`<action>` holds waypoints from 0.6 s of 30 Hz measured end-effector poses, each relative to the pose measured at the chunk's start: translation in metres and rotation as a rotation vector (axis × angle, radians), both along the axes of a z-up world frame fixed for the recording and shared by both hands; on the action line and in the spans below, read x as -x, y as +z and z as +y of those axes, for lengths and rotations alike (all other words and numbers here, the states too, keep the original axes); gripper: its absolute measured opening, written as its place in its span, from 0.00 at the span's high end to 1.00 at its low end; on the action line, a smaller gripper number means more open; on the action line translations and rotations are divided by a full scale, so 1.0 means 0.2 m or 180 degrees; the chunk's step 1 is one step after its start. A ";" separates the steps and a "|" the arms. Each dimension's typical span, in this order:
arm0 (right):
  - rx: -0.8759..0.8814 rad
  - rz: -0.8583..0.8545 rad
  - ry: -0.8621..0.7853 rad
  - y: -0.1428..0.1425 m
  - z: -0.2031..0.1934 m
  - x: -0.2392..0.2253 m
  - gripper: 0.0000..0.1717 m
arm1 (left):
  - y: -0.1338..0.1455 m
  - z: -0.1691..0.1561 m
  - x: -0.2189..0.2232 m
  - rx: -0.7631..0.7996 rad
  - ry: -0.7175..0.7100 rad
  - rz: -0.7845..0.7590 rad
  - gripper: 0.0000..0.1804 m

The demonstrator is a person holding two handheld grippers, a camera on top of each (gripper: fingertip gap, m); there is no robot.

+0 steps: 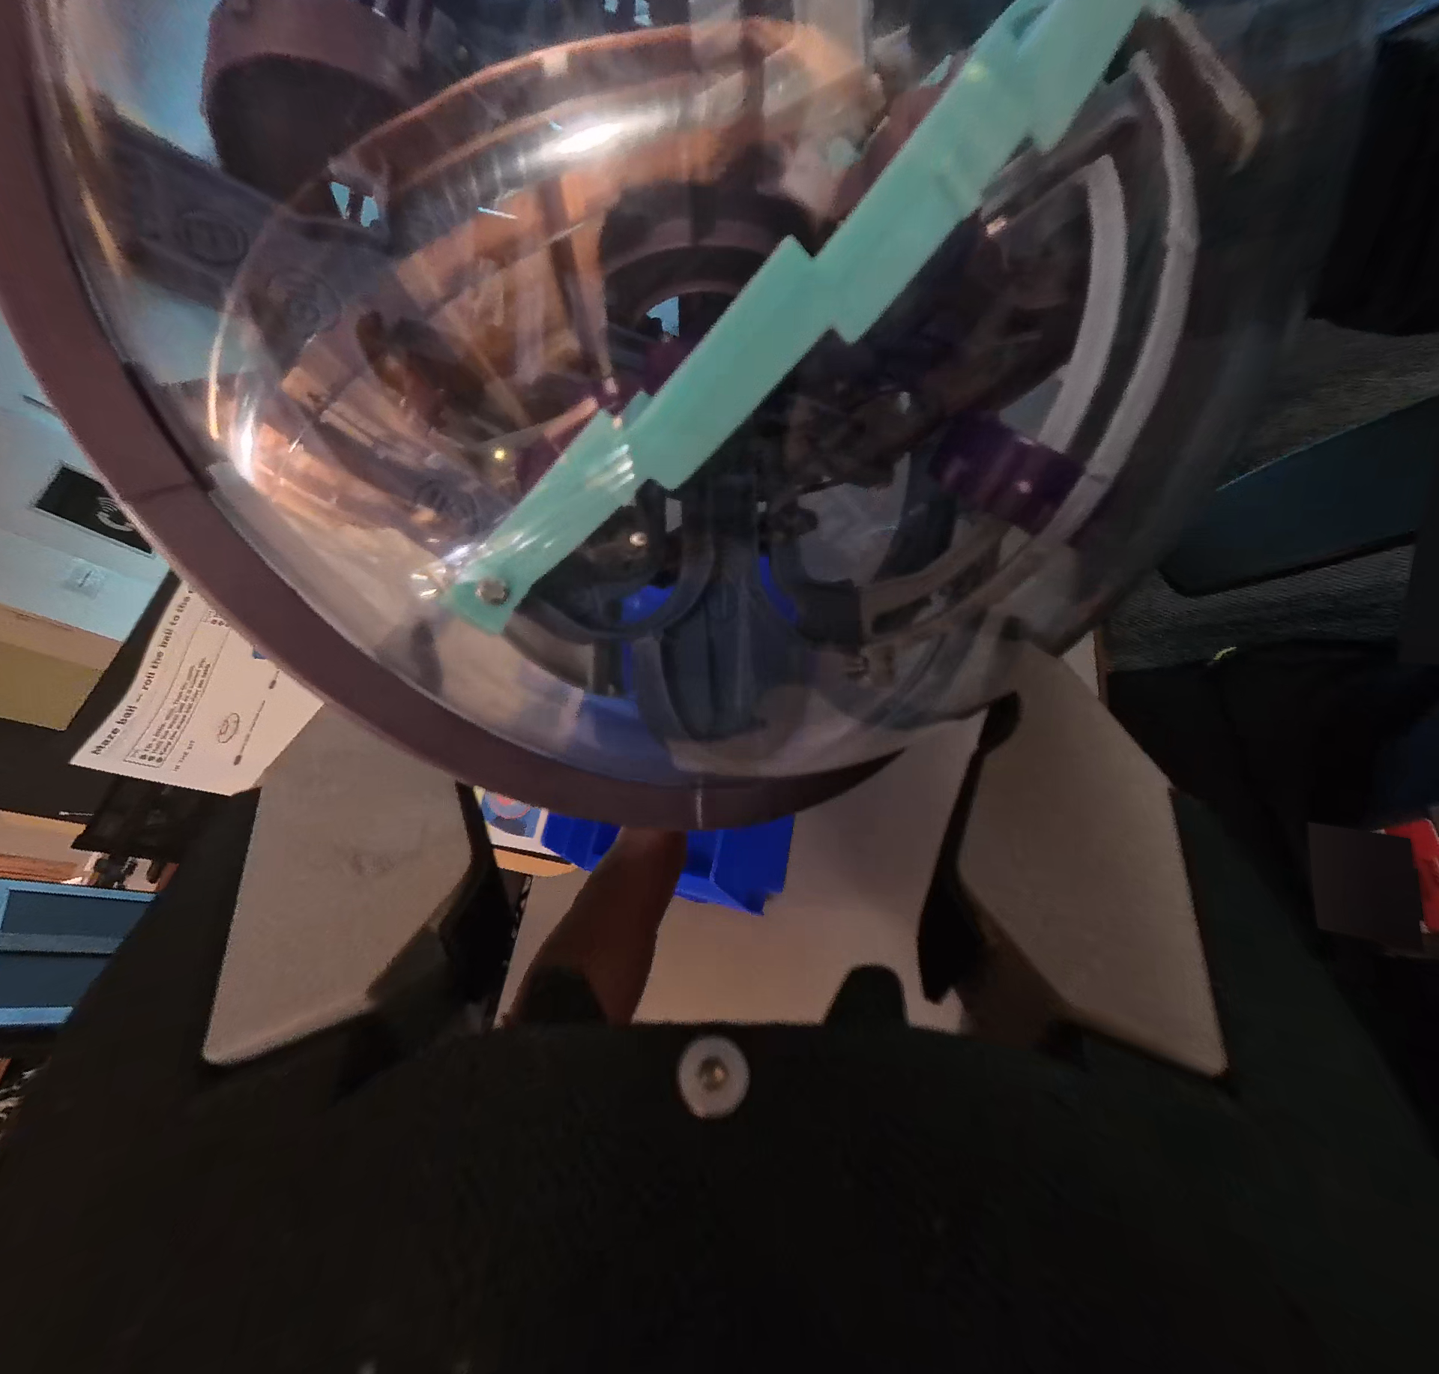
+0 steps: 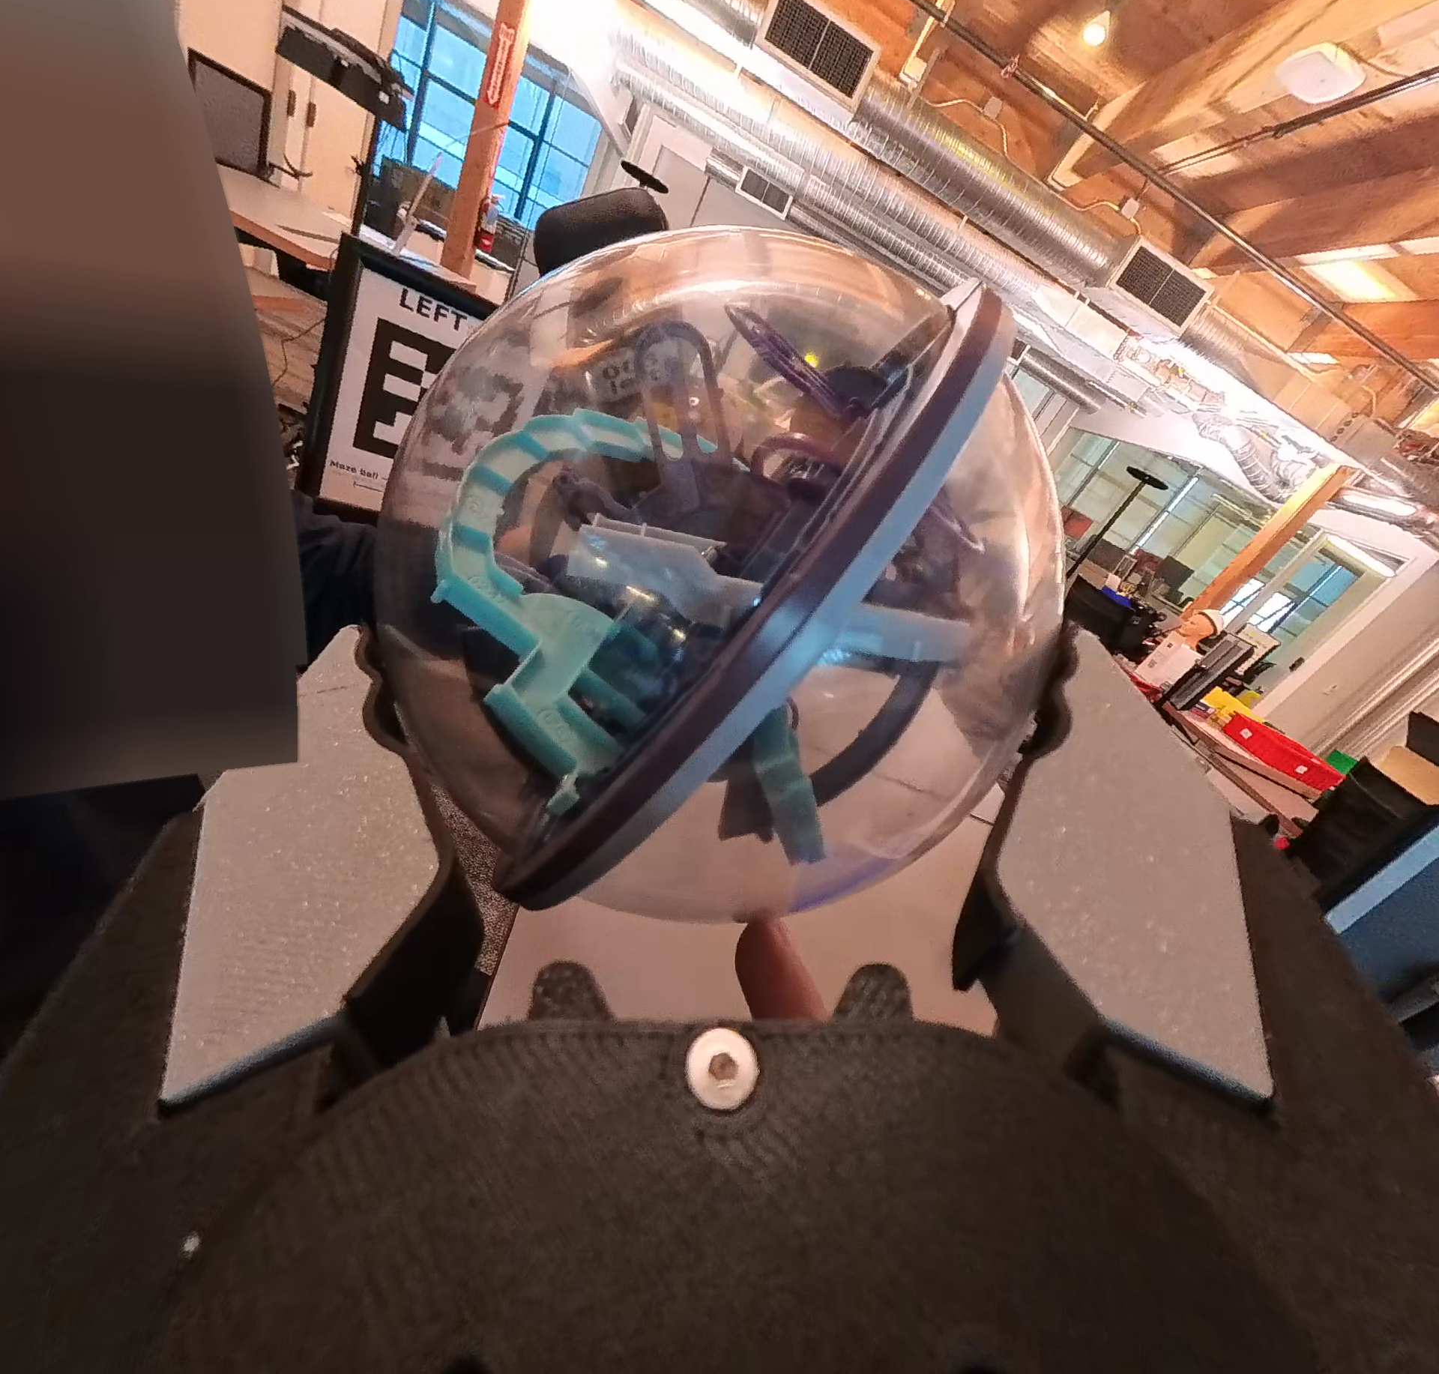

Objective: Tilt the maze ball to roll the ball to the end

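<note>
clear maze ball clamped in the right jaws, tipped on a slant

the maze ball [image 2: 724, 581] was a clear plastic sphere, made of two see-through halves joined at a dark purple band [image 2: 779, 675] that ran slantwise from lower left to upper right in the right wrist view. inside sat a tangle of tracks: a ribbed teal track [image 2: 498, 558] curling in a hook on the left half, pale grey ramps near the middle, dark purple loops near the top, and a dark arc low on the right half. the small rolling ball could not be picked out.

the right gripper [image 2: 720, 702] held the sphere up in the air, its jaws spread wide and both pads pressed against the shell, one on each side. a fingertip [image 2: 779, 978] showed just under the sphere.

in the left wrist view the maze ball [image 1: 389, 324] filled most of the frame, very close and blurred. a stepped mint-green strip [image 1: 779, 324] crossed it on a diagonal, pinned at its lower end by a small metal stud, with dark purple rings and spokes behind it. the left gripper [image 1: 720, 752] had its jaws wide apart with the sphere's underside between them; whether its pads pressed on the shell could not be told. a blue bin [image 1: 724, 869] and a printed sheet [image 1: 195, 698] lay below.
</note>
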State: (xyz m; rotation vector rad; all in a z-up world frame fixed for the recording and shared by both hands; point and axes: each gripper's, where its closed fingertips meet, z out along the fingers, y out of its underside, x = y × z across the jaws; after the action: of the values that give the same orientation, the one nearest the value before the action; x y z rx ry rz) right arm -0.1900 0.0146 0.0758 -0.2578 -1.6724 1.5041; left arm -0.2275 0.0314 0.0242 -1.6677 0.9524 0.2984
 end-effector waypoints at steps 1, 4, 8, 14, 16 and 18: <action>-0.0010 0.0001 -0.0002 0.00 0.00 0.00 0.09 | 0.00 0.00 0.00 -0.0006 0.0004 0.0012 0.24; -0.0052 0.0016 -0.0016 0.01 -0.01 0.00 0.09 | 0.02 -0.01 0.00 -0.0032 0.0028 0.0067 0.24; -0.0053 0.0030 -0.0005 0.02 -0.01 -0.01 0.09 | 0.03 -0.01 0.00 -0.0063 0.0038 0.0082 0.25; -0.0106 0.0072 -0.0003 0.05 -0.03 -0.01 0.09 | 0.06 -0.03 0.00 -0.0129 0.0057 0.0138 0.24; -0.0116 0.0084 0.0003 0.05 -0.04 -0.01 0.09 | 0.07 -0.03 0.01 -0.0155 0.0058 0.0144 0.24; -0.0134 0.0095 0.0006 0.06 -0.04 -0.01 0.09 | 0.08 -0.04 0.01 -0.0183 0.0060 0.0152 0.24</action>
State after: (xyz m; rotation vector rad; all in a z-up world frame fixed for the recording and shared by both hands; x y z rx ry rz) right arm -0.1887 0.0059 0.0882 -0.2102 -1.6791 1.4655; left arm -0.2287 0.0244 0.0401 -1.6240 0.9554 0.3764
